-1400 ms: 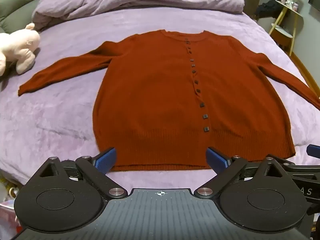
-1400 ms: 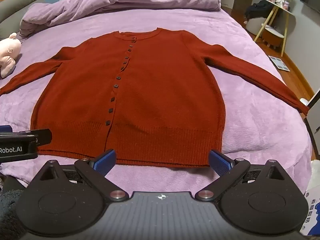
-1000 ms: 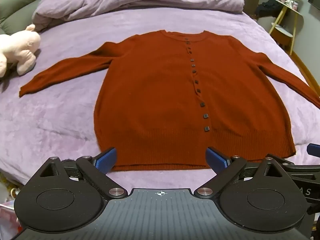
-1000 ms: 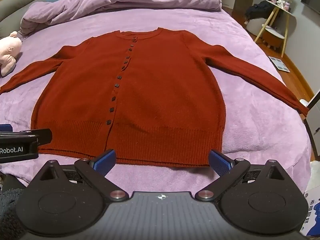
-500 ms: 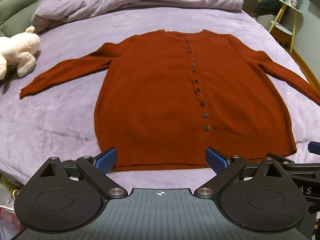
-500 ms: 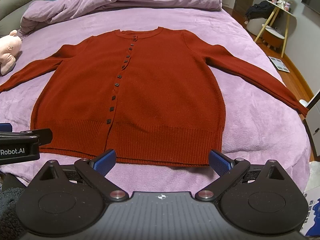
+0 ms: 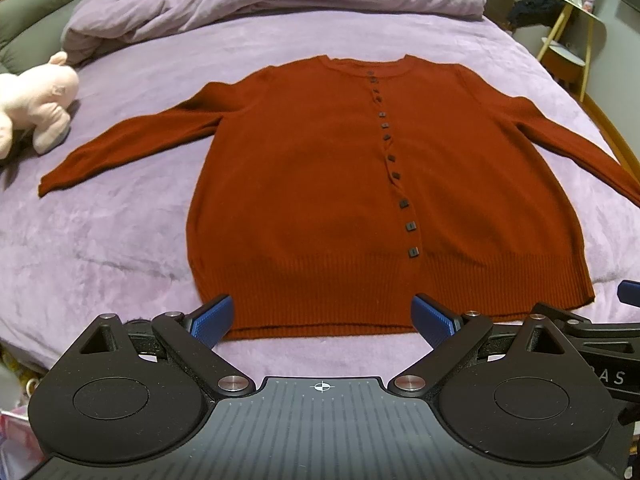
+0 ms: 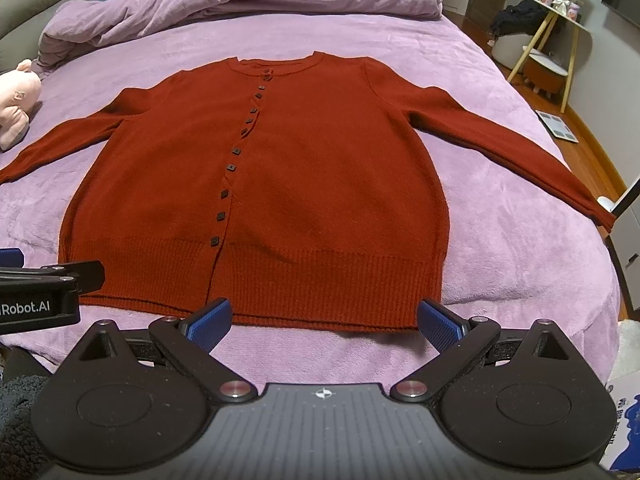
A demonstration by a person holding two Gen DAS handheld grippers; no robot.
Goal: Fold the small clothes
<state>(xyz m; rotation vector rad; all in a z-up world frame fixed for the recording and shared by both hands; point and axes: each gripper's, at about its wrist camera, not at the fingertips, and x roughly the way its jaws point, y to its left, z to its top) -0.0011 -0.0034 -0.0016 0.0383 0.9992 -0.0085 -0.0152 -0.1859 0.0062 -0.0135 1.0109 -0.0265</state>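
You've got your left gripper (image 7: 322, 318) and right gripper (image 8: 325, 320) hovering side by side just short of the hem, both with fingers spread wide and holding nothing. The rust-red cardigan (image 7: 360, 184) lies flat and buttoned on the purple bed (image 7: 120, 220), sleeves out. Compared with a second ago, basically nothing's moved, just a tiny drift.
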